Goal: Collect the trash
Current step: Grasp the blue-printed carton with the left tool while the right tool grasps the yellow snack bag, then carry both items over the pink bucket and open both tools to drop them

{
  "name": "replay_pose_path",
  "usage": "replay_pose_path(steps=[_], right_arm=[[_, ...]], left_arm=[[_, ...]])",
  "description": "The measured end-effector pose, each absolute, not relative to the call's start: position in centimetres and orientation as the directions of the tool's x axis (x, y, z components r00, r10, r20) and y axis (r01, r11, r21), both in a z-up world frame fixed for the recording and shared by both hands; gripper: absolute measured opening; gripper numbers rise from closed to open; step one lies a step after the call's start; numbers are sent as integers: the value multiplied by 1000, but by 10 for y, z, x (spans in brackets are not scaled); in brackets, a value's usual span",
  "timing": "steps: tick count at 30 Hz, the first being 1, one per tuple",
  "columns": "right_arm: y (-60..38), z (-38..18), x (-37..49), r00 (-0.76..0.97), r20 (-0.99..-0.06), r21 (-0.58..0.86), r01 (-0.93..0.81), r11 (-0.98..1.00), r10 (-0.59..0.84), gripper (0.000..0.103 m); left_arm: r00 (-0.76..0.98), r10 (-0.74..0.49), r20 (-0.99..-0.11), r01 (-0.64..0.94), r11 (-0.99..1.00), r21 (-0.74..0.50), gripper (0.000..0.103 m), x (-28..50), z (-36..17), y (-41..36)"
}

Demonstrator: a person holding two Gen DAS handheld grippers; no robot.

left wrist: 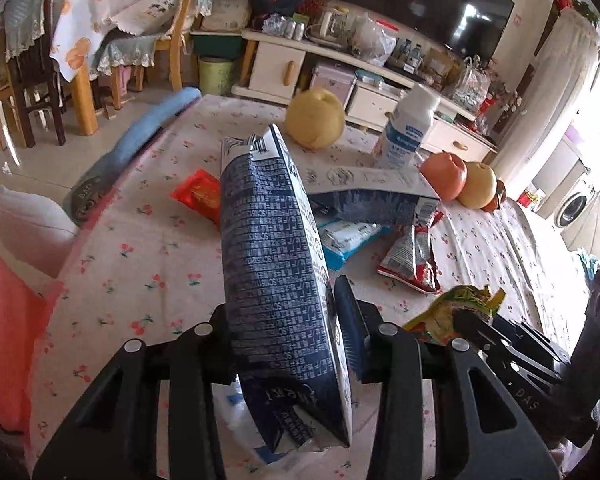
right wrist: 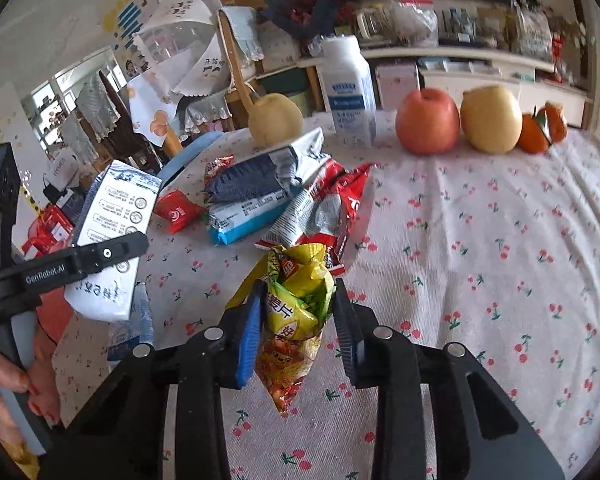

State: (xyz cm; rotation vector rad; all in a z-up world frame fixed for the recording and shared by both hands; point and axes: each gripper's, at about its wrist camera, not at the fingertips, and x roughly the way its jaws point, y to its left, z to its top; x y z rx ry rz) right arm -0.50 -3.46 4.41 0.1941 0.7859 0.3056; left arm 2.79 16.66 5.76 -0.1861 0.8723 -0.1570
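A dark blue milk carton (left wrist: 268, 240) stands tilted between the pads of my left gripper (left wrist: 284, 308), which is shut on it; the right wrist view shows the carton's white side (right wrist: 116, 216). My right gripper (right wrist: 298, 308) is shut on a crumpled yellow snack bag (right wrist: 288, 360) that hangs just above the cherry-print tablecloth (right wrist: 480, 260). Beyond it lies a heap of trash: a flattened blue carton (right wrist: 256, 180), a blue-and-white wrapper (right wrist: 244, 220), a red-and-silver wrapper (right wrist: 320, 208) and a small red packet (right wrist: 176, 212).
Along the table's far edge stand a pear (right wrist: 274, 120), a white bottle (right wrist: 350, 88), an apple (right wrist: 427, 120), a second pear (right wrist: 491, 118) and tangerines (right wrist: 540, 128). A hand (right wrist: 4, 384) grips the left tool. Chairs and a cluttered TV cabinet stand behind.
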Motion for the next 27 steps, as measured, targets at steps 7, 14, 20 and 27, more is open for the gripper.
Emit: replay_pose_path(steps=[7, 14, 20, 27], right_arm=[[-18, 57, -19, 690, -640, 248, -229, 941, 337, 32], [0, 73, -35, 718, -605, 235, -251, 939, 344, 30], [12, 82, -40, 729, -589, 233, -259, 938, 348, 29], [35, 97, -50, 743, -561, 210, -300, 931, 366, 28]], left_arm=[[691, -145, -708, 16, 982, -186, 41, 14, 77, 193], [740, -68, -669, -46, 988, -151, 41, 1, 95, 226], [766, 0, -643, -103, 987, -123, 41, -10, 106, 255], [780, 59, -622, -174, 977, -125, 41, -21, 114, 291]])
